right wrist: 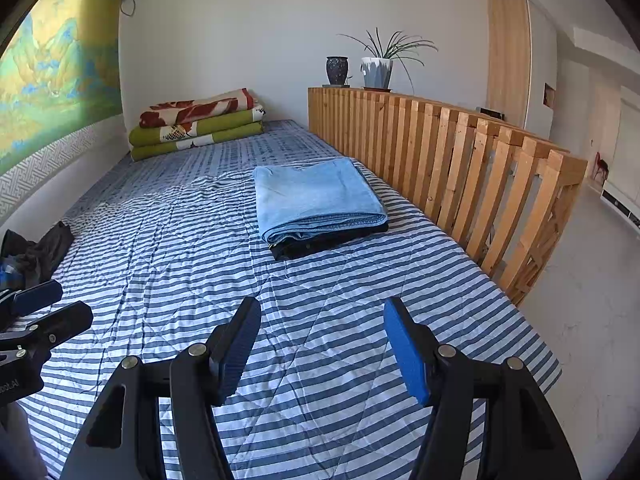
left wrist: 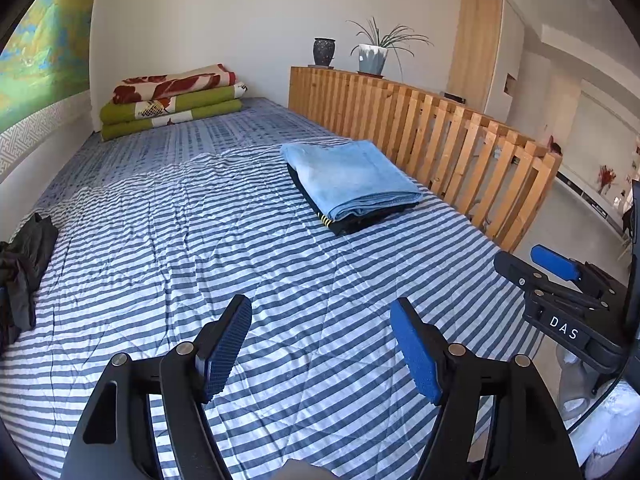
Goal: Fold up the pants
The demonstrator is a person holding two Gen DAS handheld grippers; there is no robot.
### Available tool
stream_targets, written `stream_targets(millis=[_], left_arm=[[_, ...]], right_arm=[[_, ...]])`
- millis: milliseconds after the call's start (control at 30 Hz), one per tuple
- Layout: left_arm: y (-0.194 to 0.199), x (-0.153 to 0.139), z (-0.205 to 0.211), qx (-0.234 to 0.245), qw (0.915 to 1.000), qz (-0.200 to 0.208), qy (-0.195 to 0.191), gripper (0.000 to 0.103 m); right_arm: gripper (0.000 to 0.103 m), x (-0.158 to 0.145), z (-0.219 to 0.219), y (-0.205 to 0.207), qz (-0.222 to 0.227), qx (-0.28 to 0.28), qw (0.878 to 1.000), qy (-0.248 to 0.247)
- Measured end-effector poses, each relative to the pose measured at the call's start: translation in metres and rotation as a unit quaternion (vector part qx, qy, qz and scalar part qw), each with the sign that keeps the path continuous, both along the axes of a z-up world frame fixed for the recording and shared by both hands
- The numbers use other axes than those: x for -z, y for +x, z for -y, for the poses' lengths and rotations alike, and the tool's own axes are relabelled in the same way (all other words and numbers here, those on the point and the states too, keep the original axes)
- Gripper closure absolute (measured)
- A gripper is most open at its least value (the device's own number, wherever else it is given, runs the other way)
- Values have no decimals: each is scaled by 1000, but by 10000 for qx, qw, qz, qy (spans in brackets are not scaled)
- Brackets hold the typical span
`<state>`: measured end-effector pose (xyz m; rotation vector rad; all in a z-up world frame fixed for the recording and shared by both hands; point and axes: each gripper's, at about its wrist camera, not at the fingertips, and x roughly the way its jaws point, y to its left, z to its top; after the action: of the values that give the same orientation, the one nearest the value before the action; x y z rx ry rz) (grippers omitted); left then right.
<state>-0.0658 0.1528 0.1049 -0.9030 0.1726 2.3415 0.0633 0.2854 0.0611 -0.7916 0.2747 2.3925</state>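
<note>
A folded stack of pants (left wrist: 352,182) (right wrist: 316,200), light blue denim on top of dark pairs, lies on the striped bed (left wrist: 240,240) (right wrist: 200,248) near the wooden railing. A crumpled heap of dark clothes (left wrist: 22,264) (right wrist: 36,254) sits at the bed's left edge. My left gripper (left wrist: 320,344) hovers open over the bedding with nothing between its blue pads. My right gripper (right wrist: 320,344) is open too, also empty, above the stripes. Each gripper shows at the edge of the other's view: the right gripper (left wrist: 560,284) and the left gripper (right wrist: 36,312).
A slatted wooden railing (left wrist: 432,136) (right wrist: 460,160) runs along the bed's right side, with a potted plant (left wrist: 374,56) (right wrist: 378,70) and a dark vase (left wrist: 324,52) (right wrist: 337,70) on it. Folded quilts (left wrist: 172,100) (right wrist: 196,124) lie at the far end by the wall.
</note>
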Motion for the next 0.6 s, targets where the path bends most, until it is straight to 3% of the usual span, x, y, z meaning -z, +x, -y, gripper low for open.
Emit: stream_targets(millis=[600], left_arm=[[0,0,3,43,10000,-23,-18,27]], right_arm=[[43,3,-2,0,14,-10,10000,14]])
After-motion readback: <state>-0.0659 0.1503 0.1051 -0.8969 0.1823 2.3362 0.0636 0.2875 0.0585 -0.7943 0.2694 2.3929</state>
